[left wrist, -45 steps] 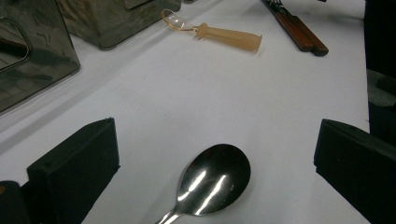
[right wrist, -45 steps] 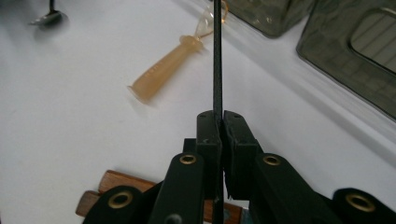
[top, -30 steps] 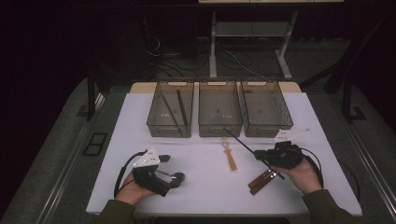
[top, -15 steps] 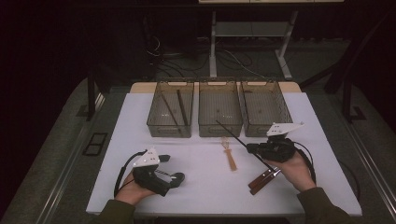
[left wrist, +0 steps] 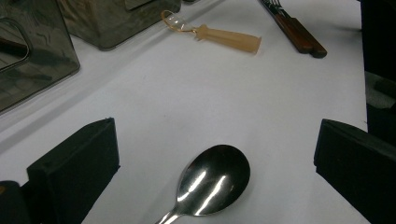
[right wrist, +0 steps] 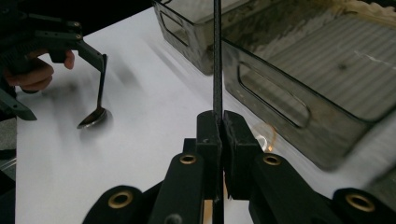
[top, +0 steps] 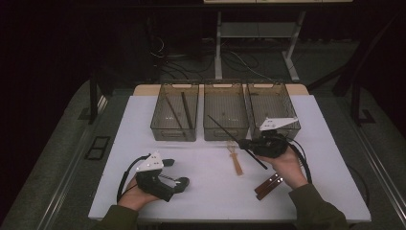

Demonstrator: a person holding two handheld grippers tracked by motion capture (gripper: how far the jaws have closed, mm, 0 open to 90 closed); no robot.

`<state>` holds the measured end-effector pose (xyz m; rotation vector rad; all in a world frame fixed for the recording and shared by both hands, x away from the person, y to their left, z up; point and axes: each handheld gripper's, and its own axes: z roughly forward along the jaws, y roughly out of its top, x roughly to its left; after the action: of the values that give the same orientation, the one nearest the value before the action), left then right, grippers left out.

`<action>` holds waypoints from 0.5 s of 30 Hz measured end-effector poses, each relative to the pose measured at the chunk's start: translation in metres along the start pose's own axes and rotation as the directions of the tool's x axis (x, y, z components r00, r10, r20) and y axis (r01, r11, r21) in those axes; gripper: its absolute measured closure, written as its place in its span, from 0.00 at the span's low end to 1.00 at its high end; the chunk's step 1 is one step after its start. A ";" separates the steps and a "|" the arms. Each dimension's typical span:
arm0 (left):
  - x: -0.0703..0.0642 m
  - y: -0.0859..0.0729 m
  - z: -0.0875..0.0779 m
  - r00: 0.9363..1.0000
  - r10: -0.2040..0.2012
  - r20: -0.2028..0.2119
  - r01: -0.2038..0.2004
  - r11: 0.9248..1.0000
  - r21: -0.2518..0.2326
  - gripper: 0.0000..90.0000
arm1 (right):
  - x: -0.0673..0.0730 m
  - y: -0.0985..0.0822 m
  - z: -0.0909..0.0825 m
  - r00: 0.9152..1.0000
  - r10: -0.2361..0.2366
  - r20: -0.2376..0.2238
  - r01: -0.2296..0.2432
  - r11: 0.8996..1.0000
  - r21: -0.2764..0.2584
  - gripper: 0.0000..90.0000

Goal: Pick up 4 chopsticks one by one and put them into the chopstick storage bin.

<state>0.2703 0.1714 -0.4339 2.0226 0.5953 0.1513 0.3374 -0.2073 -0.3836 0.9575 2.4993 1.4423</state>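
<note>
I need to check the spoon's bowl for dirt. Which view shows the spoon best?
The left gripper view: the spoon lies close and sharp there. In the right gripper view it is small and distant. From the high view I cannot make it out.

1 high forward-down view, 2 close low views, all sharing the bins (top: 225,112) and white table (top: 206,182)

Our white table (top: 210,191): three clear bins (top: 226,115) along its far edge, our spoon (left wrist: 212,179), tan fork (top: 235,160) and brown-handled cutlery (top: 268,186) nearer its near edge.
</note>
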 end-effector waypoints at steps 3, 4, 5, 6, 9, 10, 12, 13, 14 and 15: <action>0.000 0.000 0.000 1.000 -0.001 0.000 0.001 1.000 0.000 0.00 | 0.002 0.006 0.009 1.000 -0.010 -0.007 0.010 1.000 -0.002 0.95; 0.000 0.000 0.000 1.000 -0.001 0.000 0.001 1.000 0.002 0.00 | 0.003 0.008 0.012 1.000 -0.011 -0.004 0.011 1.000 -0.006 0.95; 0.000 0.000 0.000 1.000 -0.002 0.000 0.002 1.000 0.000 0.00 | 0.003 0.011 0.014 1.000 -0.008 -0.008 0.008 1.000 -0.009 0.95; 0.000 0.000 -0.001 1.000 -0.002 -0.001 0.002 1.000 0.001 0.00 | 0.004 0.013 0.017 1.000 -0.006 -0.009 0.006 1.000 -0.018 0.95; 0.000 0.000 -0.001 1.000 0.001 -0.001 -0.001 1.000 -0.001 0.00 | 0.006 0.021 0.025 1.000 -0.008 -0.011 0.008 1.000 -0.025 0.95; 0.000 0.000 -0.001 1.000 0.000 -0.001 0.000 1.000 -0.001 0.00 | 0.006 0.024 0.027 1.000 -0.009 -0.010 0.009 1.000 -0.027 0.95; 0.000 0.000 -0.001 1.000 0.003 0.002 -0.003 1.000 -0.002 0.00 | 0.008 0.031 0.032 1.000 -0.011 -0.010 0.011 0.999 -0.034 0.95; 0.000 0.000 -0.001 1.000 0.002 0.001 -0.002 1.000 -0.002 0.00 | 0.008 0.035 0.034 1.000 -0.014 -0.012 0.013 0.999 -0.040 0.95; 0.000 0.000 -0.001 1.000 0.002 0.001 -0.002 1.000 -0.002 0.00 | 0.008 0.039 0.036 1.000 -0.016 -0.010 0.015 0.999 -0.040 0.95; 0.000 0.000 -0.001 1.000 0.002 0.001 -0.002 1.000 -0.003 0.00 | 0.009 0.042 0.039 1.000 -0.013 -0.009 0.012 0.999 -0.044 0.95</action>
<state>0.2701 0.1721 -0.4333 2.0202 0.5923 0.1523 0.3650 -0.1587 -0.3688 0.9281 2.4644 1.4946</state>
